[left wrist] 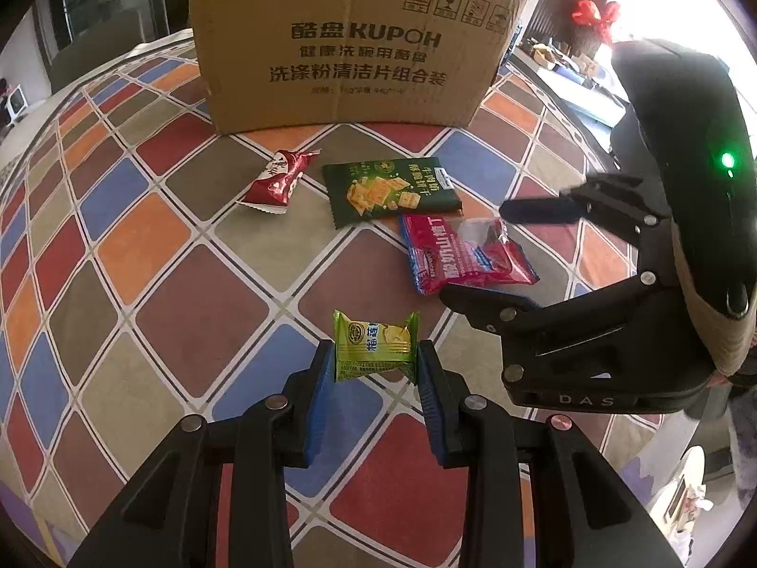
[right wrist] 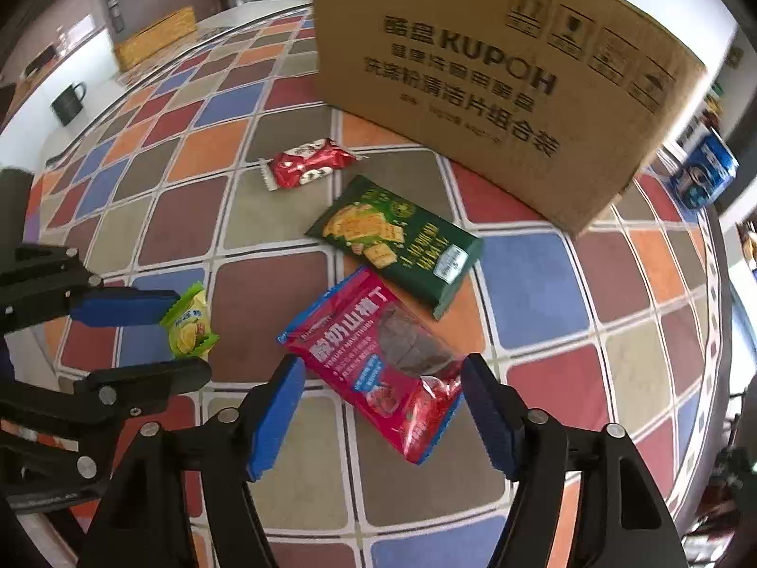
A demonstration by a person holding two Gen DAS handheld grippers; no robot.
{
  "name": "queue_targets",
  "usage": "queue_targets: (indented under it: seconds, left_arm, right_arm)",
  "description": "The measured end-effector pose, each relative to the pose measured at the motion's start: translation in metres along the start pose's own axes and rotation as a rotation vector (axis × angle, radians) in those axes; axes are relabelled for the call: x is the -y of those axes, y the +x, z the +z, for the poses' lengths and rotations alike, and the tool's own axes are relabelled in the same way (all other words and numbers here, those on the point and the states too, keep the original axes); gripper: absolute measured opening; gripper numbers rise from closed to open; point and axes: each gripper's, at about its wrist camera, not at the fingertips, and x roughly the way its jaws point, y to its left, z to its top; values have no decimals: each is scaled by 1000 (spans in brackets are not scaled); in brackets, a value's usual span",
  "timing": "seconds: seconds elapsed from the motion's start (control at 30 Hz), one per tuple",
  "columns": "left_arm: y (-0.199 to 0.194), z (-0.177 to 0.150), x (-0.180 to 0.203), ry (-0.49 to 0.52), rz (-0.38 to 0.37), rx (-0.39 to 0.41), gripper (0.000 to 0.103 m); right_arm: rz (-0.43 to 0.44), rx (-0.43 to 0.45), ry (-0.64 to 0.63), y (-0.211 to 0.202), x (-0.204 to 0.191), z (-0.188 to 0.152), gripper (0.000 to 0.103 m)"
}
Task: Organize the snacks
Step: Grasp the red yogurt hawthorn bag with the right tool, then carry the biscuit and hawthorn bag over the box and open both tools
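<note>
My left gripper [left wrist: 376, 359] is shut on a small green snack packet [left wrist: 376, 348], also in the right wrist view [right wrist: 189, 326]. My right gripper [right wrist: 383, 374] is open, its fingers either side of the near end of a pink-red yogurt hawthorn bag [right wrist: 383, 364] lying on the table; the left wrist view shows that bag [left wrist: 461, 255] between the right gripper's fingers [left wrist: 473, 255]. A dark green cracker pack [right wrist: 397, 241] [left wrist: 390, 191] and a small red candy packet [right wrist: 307, 165] [left wrist: 277, 182] lie beyond. A cardboard box [left wrist: 350, 42] [right wrist: 497, 75] stands at the back.
The table wears a checked cloth of red, blue, orange and brown squares [left wrist: 156, 312]. A dark mug [right wrist: 68, 102] stands at the far left edge. A blue-and-white carton [right wrist: 705, 175] sits behind the box on the right.
</note>
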Motion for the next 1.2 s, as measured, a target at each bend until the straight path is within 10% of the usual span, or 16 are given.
queue_targets:
  seconds: [0.33, 0.63, 1.2]
  left_arm:
    - [-2, 1, -9, -31, -13, 7, 34]
    - [-5, 2, -9, -29, -24, 24, 34]
    - [-35, 22, -12, -7, -11, 126, 34]
  right_arm:
    - [28, -112, -229, 20, -14, 27, 78]
    - [66, -107, -138, 12, -13, 17, 45]
    - [40, 87, 198, -42, -1, -2, 43]
